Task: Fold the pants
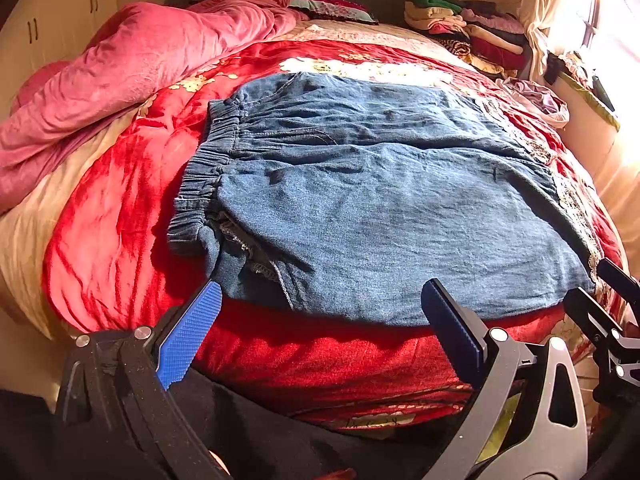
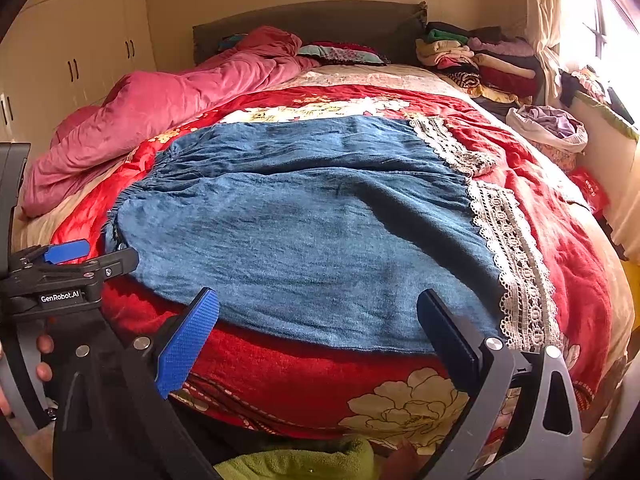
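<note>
Blue denim pants (image 1: 360,200) lie flat across the red bedspread, elastic waistband (image 1: 200,184) to the left, lace-trimmed leg hems (image 2: 516,264) to the right. They also show in the right wrist view (image 2: 300,232). My left gripper (image 1: 320,300) is open and empty, hovering just before the pants' near edge by the waist end. My right gripper (image 2: 320,308) is open and empty, at the near edge toward the hem end. The right gripper's fingers (image 1: 608,304) show at the right edge of the left wrist view. The left gripper (image 2: 80,260) shows at the left of the right wrist view.
A pink duvet (image 1: 140,68) is bunched along the bed's left side. Stacked folded clothes (image 1: 468,28) sit at the far right by the headboard. A bag of laundry (image 2: 552,128) lies at the right edge. A green cloth (image 2: 304,460) lies below the bed's front.
</note>
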A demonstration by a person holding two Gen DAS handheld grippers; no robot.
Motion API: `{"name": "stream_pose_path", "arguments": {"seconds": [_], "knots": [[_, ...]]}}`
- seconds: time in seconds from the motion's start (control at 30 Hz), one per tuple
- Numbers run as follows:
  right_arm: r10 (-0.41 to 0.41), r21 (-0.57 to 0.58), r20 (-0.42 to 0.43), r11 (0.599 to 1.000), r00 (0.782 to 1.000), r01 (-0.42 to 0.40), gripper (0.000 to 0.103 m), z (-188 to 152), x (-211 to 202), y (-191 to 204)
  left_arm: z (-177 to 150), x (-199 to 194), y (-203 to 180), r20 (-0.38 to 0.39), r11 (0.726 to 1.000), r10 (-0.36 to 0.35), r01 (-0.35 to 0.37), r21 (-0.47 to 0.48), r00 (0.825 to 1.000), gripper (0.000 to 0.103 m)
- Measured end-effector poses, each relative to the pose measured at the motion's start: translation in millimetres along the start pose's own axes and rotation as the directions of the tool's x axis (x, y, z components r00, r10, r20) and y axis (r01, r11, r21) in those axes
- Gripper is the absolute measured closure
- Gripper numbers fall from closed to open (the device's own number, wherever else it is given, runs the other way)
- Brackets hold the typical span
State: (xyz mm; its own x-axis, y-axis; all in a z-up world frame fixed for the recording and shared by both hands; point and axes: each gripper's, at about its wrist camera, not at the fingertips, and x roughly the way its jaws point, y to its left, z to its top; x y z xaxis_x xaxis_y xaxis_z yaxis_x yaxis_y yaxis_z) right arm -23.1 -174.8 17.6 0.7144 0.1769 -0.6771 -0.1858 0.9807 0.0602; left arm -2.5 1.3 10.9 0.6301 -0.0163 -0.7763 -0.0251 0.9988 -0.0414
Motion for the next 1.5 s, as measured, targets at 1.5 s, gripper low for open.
{"name": "stream_pose_path", "arguments": {"seconds": [1.5], "knots": [[0.031,-0.059,-0.029,0.998,0.999,-0.033,0.004,31,32,10,17,11,22,0.01,0.999,0.019,-0.018,-0.046,1.0,0.009]]}}
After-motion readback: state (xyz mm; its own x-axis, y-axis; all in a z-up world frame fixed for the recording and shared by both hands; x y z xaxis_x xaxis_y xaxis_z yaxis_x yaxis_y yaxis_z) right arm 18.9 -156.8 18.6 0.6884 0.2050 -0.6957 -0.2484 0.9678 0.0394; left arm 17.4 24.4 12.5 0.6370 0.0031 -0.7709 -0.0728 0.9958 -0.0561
